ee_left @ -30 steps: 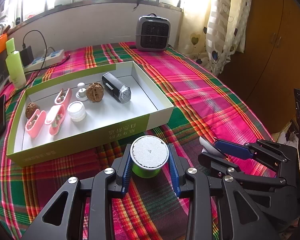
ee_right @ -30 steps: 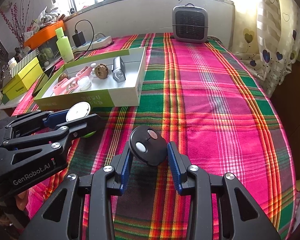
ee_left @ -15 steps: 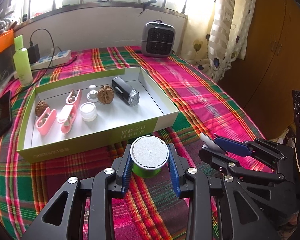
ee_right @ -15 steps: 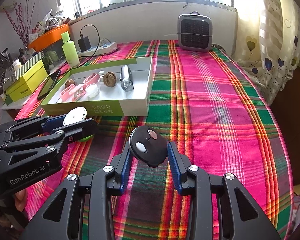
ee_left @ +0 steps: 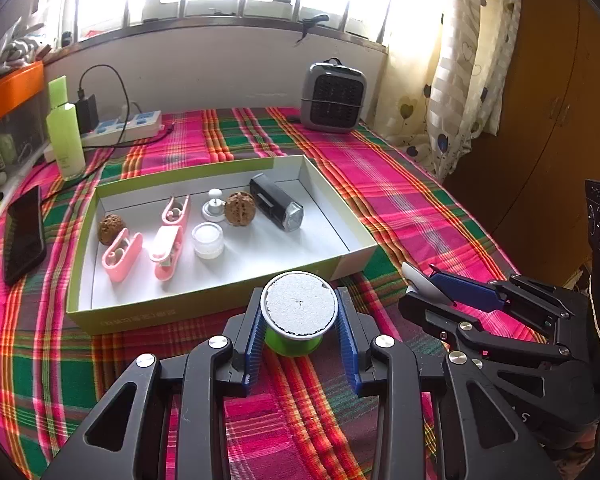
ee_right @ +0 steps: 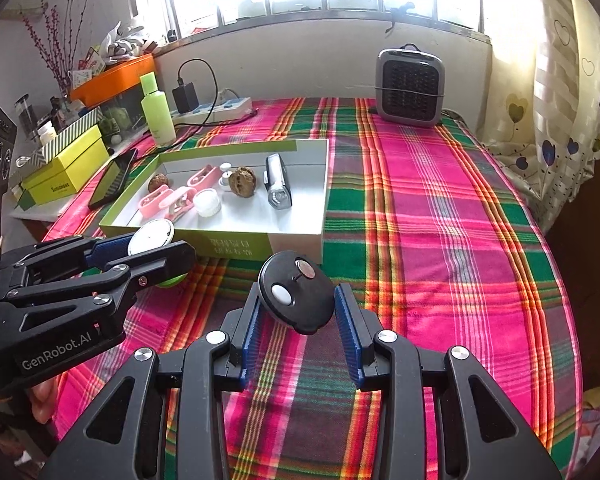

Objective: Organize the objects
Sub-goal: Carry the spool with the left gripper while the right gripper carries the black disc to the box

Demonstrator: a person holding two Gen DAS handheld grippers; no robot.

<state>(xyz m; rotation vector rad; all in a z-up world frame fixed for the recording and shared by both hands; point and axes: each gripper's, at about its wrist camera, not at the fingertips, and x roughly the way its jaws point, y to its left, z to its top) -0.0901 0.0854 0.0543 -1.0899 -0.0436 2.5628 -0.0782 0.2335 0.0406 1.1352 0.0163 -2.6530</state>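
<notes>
left gripper (ee_left: 299,330) clamps green spool (ee_left: 298,322) | right gripper (ee_right: 296,312) clamps black disc (ee_right: 296,292)

Printed lettering on the green box's front wall (ee_right: 232,246) is too small to read. The left gripper's fingers (ee_right: 148,264) hide most of the green spool (ee_right: 172,280). The curtain (ee_left: 460,64) runs past the frame's top edge.

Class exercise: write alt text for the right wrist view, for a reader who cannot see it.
The right claw grips a round black device above a plaid cloth. Ahead sits an open green box holding walnuts and pink clips; at left, the left claw holds a white-topped green tub.
</notes>
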